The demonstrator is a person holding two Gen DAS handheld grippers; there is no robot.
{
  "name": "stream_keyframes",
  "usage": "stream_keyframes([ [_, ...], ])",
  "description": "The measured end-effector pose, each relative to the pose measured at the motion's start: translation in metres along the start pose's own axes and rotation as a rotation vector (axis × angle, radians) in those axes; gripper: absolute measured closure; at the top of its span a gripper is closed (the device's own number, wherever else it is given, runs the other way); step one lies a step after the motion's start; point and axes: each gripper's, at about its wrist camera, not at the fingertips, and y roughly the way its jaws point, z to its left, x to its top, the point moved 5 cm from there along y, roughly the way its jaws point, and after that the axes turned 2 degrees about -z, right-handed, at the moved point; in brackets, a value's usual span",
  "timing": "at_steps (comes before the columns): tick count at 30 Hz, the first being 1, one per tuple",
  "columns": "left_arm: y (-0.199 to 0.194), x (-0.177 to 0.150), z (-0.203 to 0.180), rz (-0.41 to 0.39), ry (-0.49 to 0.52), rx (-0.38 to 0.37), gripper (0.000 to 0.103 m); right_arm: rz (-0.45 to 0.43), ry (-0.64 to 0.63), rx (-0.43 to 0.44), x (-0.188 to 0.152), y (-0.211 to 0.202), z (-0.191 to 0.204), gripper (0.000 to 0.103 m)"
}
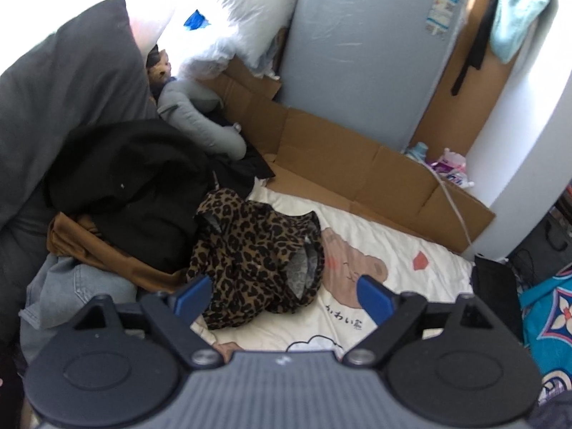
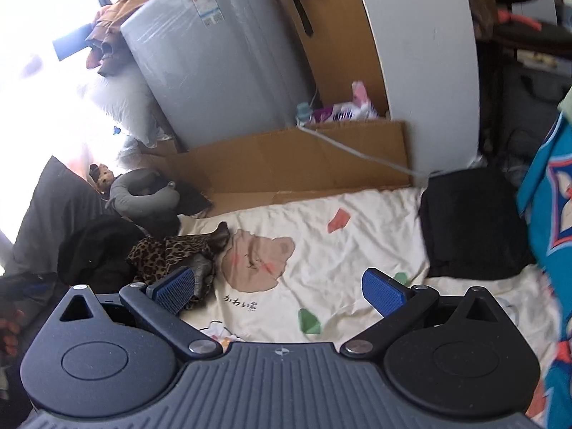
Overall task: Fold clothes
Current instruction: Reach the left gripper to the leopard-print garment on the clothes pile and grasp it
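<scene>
We hold our left gripper above the cream sheet, its 2 blue pads spread wide with nothing between them. Just ahead of it lies the leopard-print garment, crumpled in a heap on the sheet, its left edge against a black garment that sits on a brown one and some denim. Our right gripper also stands apart and empty over the sheet, near the bear print. From this side we see the leopard-print garment to the left, behind the left pad. A folded black cloth rests at the sheet's right end, well apart from the heap. Flattened cardboard lines the far edge.
</scene>
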Motion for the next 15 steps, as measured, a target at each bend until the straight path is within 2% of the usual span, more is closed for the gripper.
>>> stream_keyframes([
  [10,0.074,-0.016,0.031,0.053,-0.064,0.031,0.024,0.033,-0.015,0.013,-0.023,0.065,-0.018,0.001],
  [15,0.115,-0.029,0.046,0.054,-0.088,0.062,0.024,0.041,-0.039,0.014,-0.031,0.09,-0.026,0.001],
])
